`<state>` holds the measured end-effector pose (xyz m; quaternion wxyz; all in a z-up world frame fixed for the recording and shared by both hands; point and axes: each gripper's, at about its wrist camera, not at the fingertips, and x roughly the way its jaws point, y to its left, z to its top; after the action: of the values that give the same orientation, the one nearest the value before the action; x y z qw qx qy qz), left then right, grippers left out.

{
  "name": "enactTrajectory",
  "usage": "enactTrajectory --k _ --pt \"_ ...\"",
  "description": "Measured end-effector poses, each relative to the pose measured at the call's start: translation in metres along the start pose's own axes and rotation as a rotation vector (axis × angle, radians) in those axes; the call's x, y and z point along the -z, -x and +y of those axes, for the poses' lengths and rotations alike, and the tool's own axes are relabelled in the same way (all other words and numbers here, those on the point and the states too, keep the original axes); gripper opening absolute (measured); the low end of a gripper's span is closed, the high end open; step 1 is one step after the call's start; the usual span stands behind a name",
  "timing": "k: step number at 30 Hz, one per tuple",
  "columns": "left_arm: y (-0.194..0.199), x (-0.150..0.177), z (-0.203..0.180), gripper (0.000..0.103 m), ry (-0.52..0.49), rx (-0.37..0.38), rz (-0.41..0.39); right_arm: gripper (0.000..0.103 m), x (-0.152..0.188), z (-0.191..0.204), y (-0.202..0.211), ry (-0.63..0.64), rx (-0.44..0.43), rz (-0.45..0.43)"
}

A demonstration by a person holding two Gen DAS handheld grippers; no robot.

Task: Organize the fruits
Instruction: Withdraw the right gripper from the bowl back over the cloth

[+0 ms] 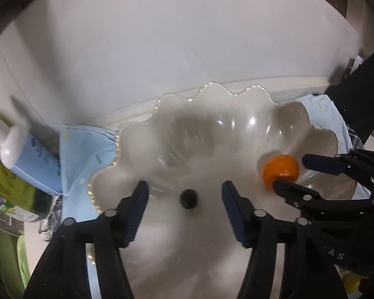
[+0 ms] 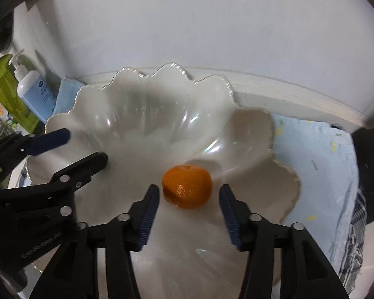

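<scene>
Under the left wrist camera, the left tongs (image 1: pixel 185 190) are standing open over a white scalloped bowl (image 1: pixel 137 134), their blue-padded fingers (image 1: pixel 137 214) spread apart and gripping nothing. A small dark round fruit (image 1: pixel 188 198) is lying on the bowl's floor between the two fingers, touching neither pad. Toward the right side of the bowl a mandarin (image 1: pixel 281 172) is resting, and the right tongs (image 1: pixel 290 172) are reaching in from the right edge with one finger on either side of it; whether the nearer black finger is touching the peel I cannot tell. The bowl is sitting on a light blue cloth (image 1: pixel 82 144) spread over the surface. A pump bottle (image 1: pixel 27 159) with a pale blue label is leaning at the left, just beside the cloth's edge, with green packaging (image 1: pixel 2 179) behind it.

From the right wrist camera, the right tongs (image 2: pixel 189 199) are hanging open over the same bowl (image 2: pixel 261 134), and the mandarin (image 2: pixel 187 186) is sitting on the bowl's floor just ahead of the fingertips, with a clear gap to each blue pad (image 2: pixel 230 214). The left tongs (image 2: pixel 87 147) are coming in from the left, open, over the bowl's left half; the dark fruit is hidden here. The cloth (image 2: pixel 316 164) is showing to the right of the bowl, and the pump bottle (image 2: pixel 33 92) is standing at the far left beside a green container (image 2: pixel 5 87).
</scene>
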<state>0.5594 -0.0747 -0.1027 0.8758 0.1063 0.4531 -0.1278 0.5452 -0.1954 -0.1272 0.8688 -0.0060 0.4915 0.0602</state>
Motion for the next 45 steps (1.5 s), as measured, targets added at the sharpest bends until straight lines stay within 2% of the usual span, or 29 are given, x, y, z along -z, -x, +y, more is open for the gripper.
enactTrajectory --k 4,6,12,22,30,40,45 --pt "0.016 0.001 0.008 0.074 0.030 0.003 -0.023 0.055 0.002 -0.003 0.017 -0.010 0.037 -0.040" --pt "0.026 0.003 0.009 0.082 0.028 -0.010 -0.043 0.055 0.004 -0.002 0.029 -0.010 0.052 -0.067" --pt "0.060 0.013 0.006 0.090 0.013 -0.034 -0.111 0.055 0.012 0.001 0.068 -0.024 0.076 -0.148" --pt "0.137 0.054 0.012 0.091 0.011 0.017 -0.244 0.055 0.054 0.018 0.144 -0.073 0.041 -0.312" --pt "0.189 0.096 0.012 0.091 -0.009 -0.018 -0.340 0.055 0.099 0.050 0.193 -0.005 0.092 -0.439" --pt "0.240 0.144 0.011 0.091 0.022 0.002 -0.396 0.055 0.151 0.072 0.232 0.034 0.079 -0.529" --pt "0.256 0.165 0.006 0.091 0.008 -0.008 -0.421 0.055 0.172 0.079 0.240 0.050 0.065 -0.540"
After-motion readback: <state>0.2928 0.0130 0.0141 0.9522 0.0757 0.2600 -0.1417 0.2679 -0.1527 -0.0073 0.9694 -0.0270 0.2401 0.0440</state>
